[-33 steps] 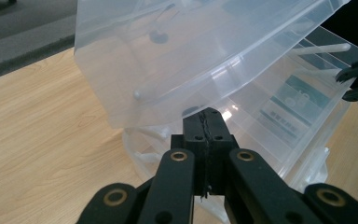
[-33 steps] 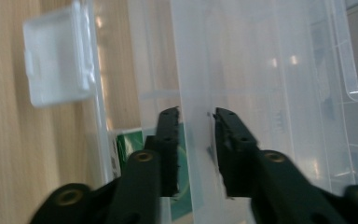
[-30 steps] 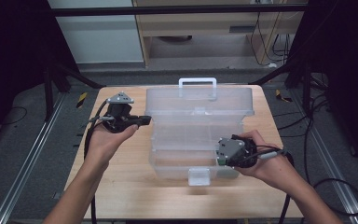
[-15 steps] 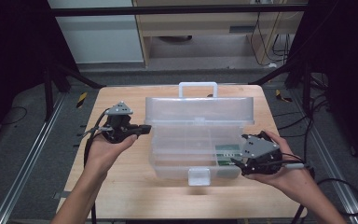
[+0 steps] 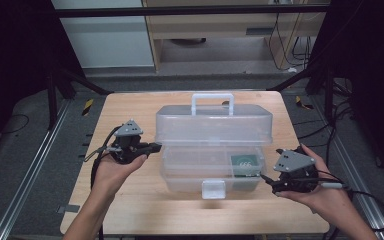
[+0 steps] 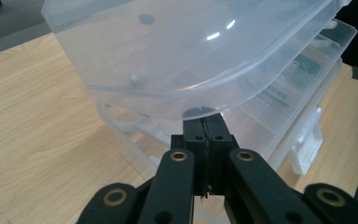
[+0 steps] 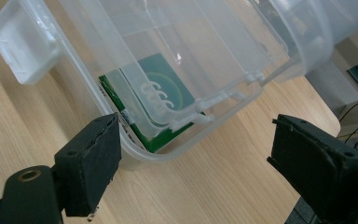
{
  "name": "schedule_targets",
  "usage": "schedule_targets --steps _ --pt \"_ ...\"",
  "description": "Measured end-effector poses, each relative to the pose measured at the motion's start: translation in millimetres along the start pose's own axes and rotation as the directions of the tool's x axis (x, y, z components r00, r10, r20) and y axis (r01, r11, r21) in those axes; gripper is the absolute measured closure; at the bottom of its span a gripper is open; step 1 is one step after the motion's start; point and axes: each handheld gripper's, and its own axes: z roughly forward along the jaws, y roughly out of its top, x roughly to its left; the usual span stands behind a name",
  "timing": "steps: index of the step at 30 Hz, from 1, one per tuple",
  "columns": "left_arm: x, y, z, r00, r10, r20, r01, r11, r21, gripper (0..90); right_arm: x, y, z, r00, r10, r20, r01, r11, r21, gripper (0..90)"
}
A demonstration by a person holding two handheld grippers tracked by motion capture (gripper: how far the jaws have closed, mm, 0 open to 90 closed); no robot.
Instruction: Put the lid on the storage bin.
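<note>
Nearest the person, the clear plastic toolbox (image 5: 212, 150) stands in the middle of the wooden table (image 5: 130, 215), and everything else is placed from it. Its white front latch (image 5: 213, 189) hangs undone on the near wall. Just off the box's near right corner, the right gripper (image 5: 269, 178) is held with its jaws wide apart and nothing between them; the corner of the base lies just ahead of the left jaw. Inside that corner sits a green packet (image 7: 161, 100) beneath the inner tray (image 7: 191, 70). At the box's left end, the left gripper (image 5: 155, 146) has its jaws pressed together on nothing, tips just under the raised lid (image 6: 186, 51). Farther back, the lid's handle (image 5: 212, 102) stands up. Judging by this, the opening looks done; emptying or filling the box, if intended, remains.
</note>
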Motion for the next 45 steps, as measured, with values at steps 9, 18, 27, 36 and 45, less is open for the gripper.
schedule_targets --steps 9,18,27,36,45 --pt "-5.3 -7.6 1.9 0.9997 0.013 -0.020 -0.013 0.9999 -0.004 90.0 -2.8 -11.7 -0.4 0.9993 0.032 0.016 -0.032 0.999 0.000 17.0" --pt "-9.9 -19.0 4.2 0.9993 0.021 -0.032 -0.021 0.9997 -0.013 90.0 -3.4 -23.6 2.4 0.9980 0.059 0.023 -0.059 0.998 0.016 15.9" --pt "-13.6 -30.0 7.5 0.9990 0.028 -0.036 -0.029 0.9994 -0.021 90.0 -2.7 -42.5 5.1 0.9946 0.092 0.047 -0.094 0.995 0.045 15.4" --pt "-16.4 -37.9 10.0 0.9986 0.032 -0.043 -0.033 0.9993 -0.017 90.0 -6.8 -56.2 10.7 0.9876 0.138 0.074 -0.143 0.988 0.062 15.4" --pt "-18.5 -42.6 11.6 0.9979 0.046 -0.046 -0.046 0.9989 0.008 90.0 -9.3 -65.5 20.9 0.9803 0.176 0.088 -0.183 0.980 0.077 15.4"
